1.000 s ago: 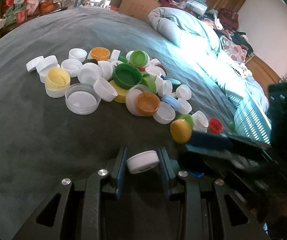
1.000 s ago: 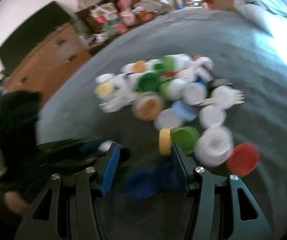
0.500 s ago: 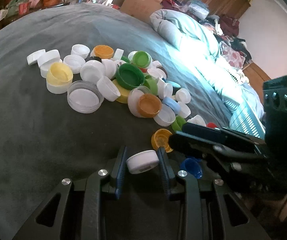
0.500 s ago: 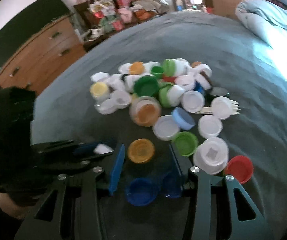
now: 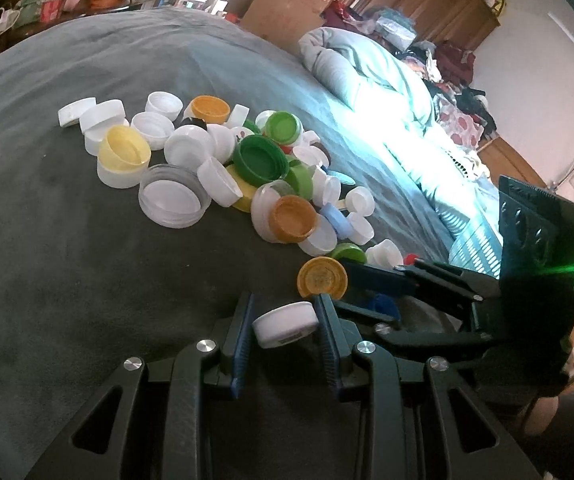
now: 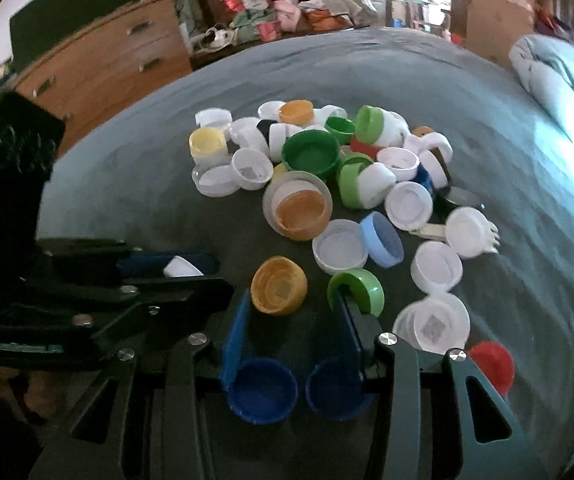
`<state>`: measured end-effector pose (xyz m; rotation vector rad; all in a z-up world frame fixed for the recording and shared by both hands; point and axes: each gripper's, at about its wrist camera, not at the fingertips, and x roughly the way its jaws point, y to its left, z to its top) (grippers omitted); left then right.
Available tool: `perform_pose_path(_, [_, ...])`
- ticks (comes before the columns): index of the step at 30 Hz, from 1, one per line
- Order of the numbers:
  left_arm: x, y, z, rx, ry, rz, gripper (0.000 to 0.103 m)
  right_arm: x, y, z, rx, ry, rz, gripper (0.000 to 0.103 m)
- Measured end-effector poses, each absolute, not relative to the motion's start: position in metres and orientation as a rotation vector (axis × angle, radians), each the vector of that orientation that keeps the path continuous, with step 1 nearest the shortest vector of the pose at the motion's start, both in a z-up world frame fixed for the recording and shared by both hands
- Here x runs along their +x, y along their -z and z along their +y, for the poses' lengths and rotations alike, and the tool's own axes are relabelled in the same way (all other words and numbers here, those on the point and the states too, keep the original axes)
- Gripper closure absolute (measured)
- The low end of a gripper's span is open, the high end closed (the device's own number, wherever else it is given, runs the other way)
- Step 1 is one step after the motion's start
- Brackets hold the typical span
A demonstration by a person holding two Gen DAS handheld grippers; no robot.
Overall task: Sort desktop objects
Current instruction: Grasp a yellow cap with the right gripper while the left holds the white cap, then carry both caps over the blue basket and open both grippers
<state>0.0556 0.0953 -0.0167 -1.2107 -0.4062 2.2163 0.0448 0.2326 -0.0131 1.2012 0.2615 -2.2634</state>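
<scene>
Grey-green fabric surface carried a loose pile of round plastic bottle caps, mixed white, green, yellow, orange and pale blue.

Left gripper: clenched on a flat white plastic cap, tilted, pinched edge-to-edge btwn the blue-padded fingers, near side of pile. Same cap visible in right wrist view btwn the left gripper's tips.

Right gripper: jaws spread, nothing clamped. Orange ribbed plastic cap lay tipped just ahead of the fingertips, closer to the left pad; contact w/ the pad cannot be told. Bright green plastic cap sat against the right fingertip. Two dark blue plastic caps, open side up, rested side by side low btwn the fingers, near the gripper body.

Red plastic cap lay right of the gripper, beside a large white cap w/ a square label.
</scene>
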Motion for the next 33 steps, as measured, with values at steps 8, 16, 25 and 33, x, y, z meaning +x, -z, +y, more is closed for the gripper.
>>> perform_pose_path(8, [0.055,0.017,0.097,-1.212,-2.221,-0.393,0.070,0.055,0.003,0.243,1.207,2.335,0.202,0.094])
perform_pose_path(16, [0.064,0.005,0.106,-1.184,-2.250,-0.289,0.070,0.102,-0.046,0.302,1.143,2.451,-0.093,0.094])
perform_pose_path(25, [0.099,-0.061,0.143,-1.032,-2.287,-0.092,0.070,0.164,-0.095,0.378,1.053,2.614,-0.228,0.094])
perform_pose_path(33, [0.123,-0.107,0.207,-0.981,-2.238,0.033,0.070,0.201,-0.125,0.461,1.037,2.813,-0.347,0.094])
